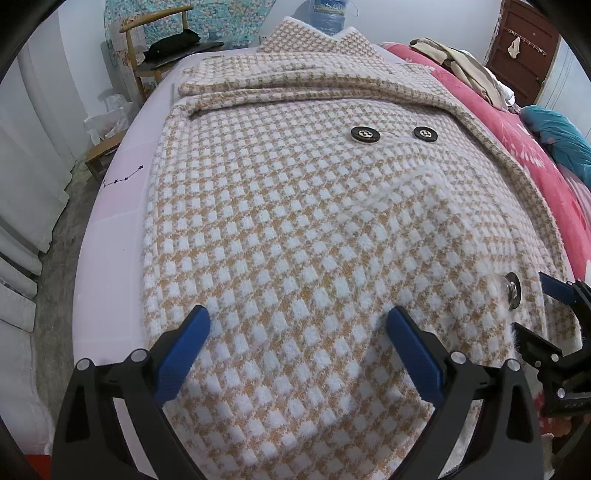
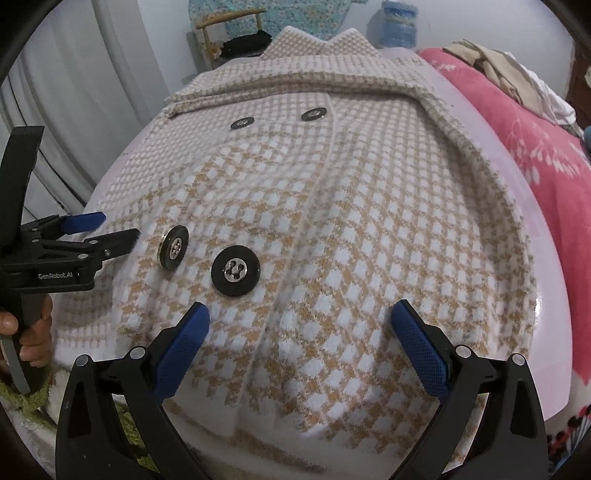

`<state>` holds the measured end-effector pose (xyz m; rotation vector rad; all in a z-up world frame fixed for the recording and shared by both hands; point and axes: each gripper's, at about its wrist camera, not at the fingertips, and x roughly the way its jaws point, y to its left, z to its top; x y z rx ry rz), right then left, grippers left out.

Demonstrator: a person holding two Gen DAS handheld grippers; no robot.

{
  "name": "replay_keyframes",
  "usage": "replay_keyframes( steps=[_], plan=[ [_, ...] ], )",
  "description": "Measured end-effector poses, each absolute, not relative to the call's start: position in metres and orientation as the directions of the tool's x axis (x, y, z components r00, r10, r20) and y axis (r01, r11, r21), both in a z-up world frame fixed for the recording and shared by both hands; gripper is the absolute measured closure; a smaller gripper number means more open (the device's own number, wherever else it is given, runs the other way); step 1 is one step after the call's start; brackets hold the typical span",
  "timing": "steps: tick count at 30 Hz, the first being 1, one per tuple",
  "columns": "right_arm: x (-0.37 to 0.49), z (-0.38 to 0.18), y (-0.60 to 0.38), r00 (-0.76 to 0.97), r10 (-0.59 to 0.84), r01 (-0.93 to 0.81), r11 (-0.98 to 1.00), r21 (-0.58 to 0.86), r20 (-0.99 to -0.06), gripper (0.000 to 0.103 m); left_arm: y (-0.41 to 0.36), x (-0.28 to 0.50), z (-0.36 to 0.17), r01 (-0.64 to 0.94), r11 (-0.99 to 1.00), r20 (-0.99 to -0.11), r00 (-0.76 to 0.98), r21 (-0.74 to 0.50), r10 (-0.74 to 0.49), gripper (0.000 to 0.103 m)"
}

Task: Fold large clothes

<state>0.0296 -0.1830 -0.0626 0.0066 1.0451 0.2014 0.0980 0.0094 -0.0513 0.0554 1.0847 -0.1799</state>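
A tan-and-white houndstooth coat lies flat on the bed, collar at the far end and a sleeve folded across its upper part. It has black buttons. My left gripper stands open over the coat's near left part, with fabric below the fingers and none pinched. My right gripper is open too, over the near right part beside the lower buttons. Each gripper shows in the other's view: the right gripper at the right edge, the left gripper at the left, held by a hand.
The bed has a pale lilac sheet. A pink blanket with a pile of clothes lies to the right. Behind the bed stand a wooden chair and a water bottle. The floor and white curtains are at the left.
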Motion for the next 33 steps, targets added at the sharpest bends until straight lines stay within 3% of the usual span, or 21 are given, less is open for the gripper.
replay_keyframes(
  steps=[33],
  plan=[
    [0.0299,-0.0637,-0.1807,0.485,0.158,-0.164,0.983,0.087,-0.86,0.008,0.0088,0.0953,-0.0519,0.173,0.984,-0.877,0.467,-0.039,-0.117,0.008]
  ],
)
